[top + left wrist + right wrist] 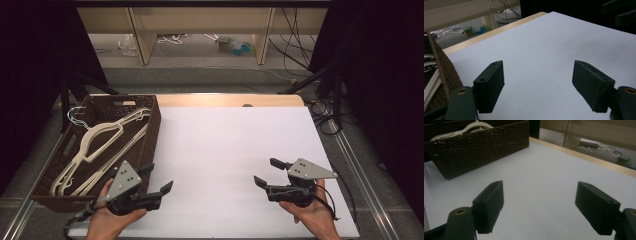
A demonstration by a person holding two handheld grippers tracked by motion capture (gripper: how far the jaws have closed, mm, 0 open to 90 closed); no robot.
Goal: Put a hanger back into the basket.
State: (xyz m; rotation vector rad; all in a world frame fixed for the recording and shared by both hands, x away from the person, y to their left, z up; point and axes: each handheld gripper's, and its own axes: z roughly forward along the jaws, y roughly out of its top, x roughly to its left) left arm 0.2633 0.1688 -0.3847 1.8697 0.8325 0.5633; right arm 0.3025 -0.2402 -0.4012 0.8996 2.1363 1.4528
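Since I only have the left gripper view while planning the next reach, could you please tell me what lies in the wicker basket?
Observer: Several cream hangers lie piled in the basket, hooks toward its far end.
Operator: Thank you; is the right gripper holding anything?
Observer: No, the right gripper is open and empty over the white sheet, well apart from the basket.

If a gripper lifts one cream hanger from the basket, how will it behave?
The cream hangers look thin and rigid, so probably light and stiff. They lie stacked in the wicker basket, so hooks may snag a neighbour. Their smooth surface might slip.
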